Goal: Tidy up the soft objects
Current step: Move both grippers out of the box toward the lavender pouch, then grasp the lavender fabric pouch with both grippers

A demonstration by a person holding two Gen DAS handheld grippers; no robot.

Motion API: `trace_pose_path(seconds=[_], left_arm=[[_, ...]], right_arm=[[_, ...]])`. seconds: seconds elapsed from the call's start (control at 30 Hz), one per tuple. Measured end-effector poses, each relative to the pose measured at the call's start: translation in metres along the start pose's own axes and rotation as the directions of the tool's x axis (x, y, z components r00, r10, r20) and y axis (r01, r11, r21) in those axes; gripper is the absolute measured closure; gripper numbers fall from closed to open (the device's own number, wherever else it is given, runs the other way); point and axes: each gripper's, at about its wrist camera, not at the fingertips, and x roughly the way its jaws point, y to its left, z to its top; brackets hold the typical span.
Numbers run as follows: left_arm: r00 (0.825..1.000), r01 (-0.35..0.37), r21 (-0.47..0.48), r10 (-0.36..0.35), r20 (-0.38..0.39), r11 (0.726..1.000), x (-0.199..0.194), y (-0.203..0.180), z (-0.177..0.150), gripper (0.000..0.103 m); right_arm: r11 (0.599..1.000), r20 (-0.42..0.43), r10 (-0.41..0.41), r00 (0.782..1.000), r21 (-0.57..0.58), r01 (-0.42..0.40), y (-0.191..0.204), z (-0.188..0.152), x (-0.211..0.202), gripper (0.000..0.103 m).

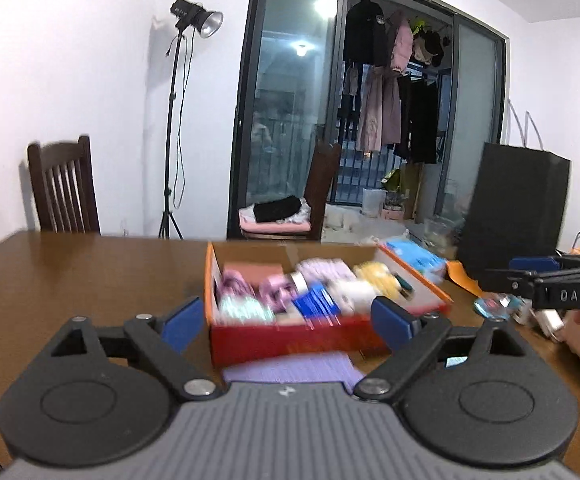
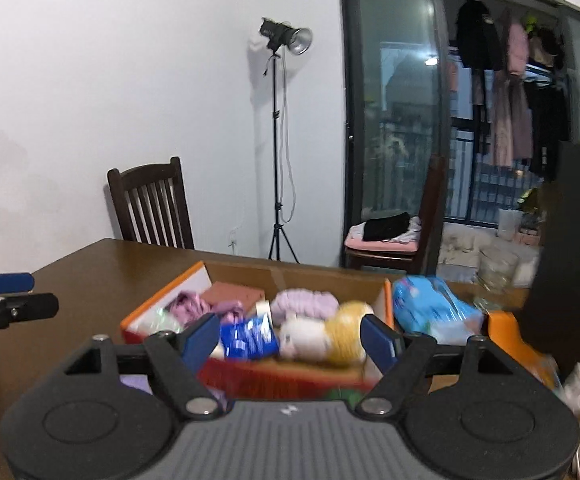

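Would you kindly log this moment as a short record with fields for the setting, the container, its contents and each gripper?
setting: brown wooden table
container: open red and orange box
contents: yellow yarn, white yarn, lilac knit, blue packet
beside box: blue plastic pack
left gripper: open, empty
right gripper: open, empty

A home dining room: wooden table [image 1: 90,272], dining chairs [image 2: 152,204], laundry [image 1: 389,80] hanging on the balcony.
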Motion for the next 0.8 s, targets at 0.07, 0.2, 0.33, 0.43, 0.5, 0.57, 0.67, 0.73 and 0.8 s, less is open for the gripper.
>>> trace_pose_path(seconds=[0.07, 0.2, 0.33, 0.43, 0.5, 0.57, 0.67, 0.73, 0.8], left_arm=[[1.0, -0.004, -0.01, 0.004, -0.015, 1.0, -0.015, -0.005, -0.021, 0.01], [0.995, -0.009, -0.071, 0.003, -0.095, 0.997, -0.03, -0.005, -0.065, 0.01], [0.987, -0.03, -0.103, 0.013, -0.161, 0.994, -0.035, 0.002, -0.086, 0.01], [0.988, -0.054, -0.138, 0.032, -0.152, 0.989, -0.036, 0.008, -0.085, 0.01], [0.989, -0.053, -0.164, 0.03, -0.142, 0.985, -0.034, 0.012, -0.081, 0.01], [0.991, -0.049, -0.191, 0.024, -0.133, 0.98, -0.025, 0.017, -0.077, 0.01], [0.99, -0.067, -0.219, 0.037, -0.138, 0.973, -0.002, 0.027, -0.066, 0.017], [0.989, -0.065, -0.262, 0.027, -0.146, 0.963, 0.02, 0.039, -0.057, 0.023], [0.986, -0.044, -0.305, -0.008, -0.168, 0.951, 0.045, 0.052, -0.051, 0.025]], right_arm=[[1.0, 0.001, 0.001, 1.0, 0.012, -0.001, 0.004, -0.024, -0.019, 0.026], [0.999, -0.051, 0.046, 0.998, 0.015, -0.045, 0.016, -0.077, -0.044, 0.024], [0.994, -0.107, 0.083, 0.991, 0.08, -0.074, 0.021, -0.113, -0.055, 0.024], [0.993, -0.112, 0.071, 0.991, 0.1, -0.06, 0.019, -0.118, -0.057, 0.025], [0.992, -0.1, 0.06, 0.993, 0.113, -0.049, 0.018, -0.117, -0.058, 0.025], [0.99, -0.09, 0.069, 0.994, 0.132, -0.057, 0.017, -0.115, -0.056, 0.025], [0.984, -0.091, 0.074, 0.993, 0.168, -0.057, 0.017, -0.11, -0.042, 0.025], [0.981, -0.098, 0.084, 0.992, 0.184, -0.065, 0.02, -0.106, -0.024, 0.026], [0.975, -0.113, 0.109, 0.988, 0.205, -0.084, 0.023, -0.101, -0.002, 0.031]])
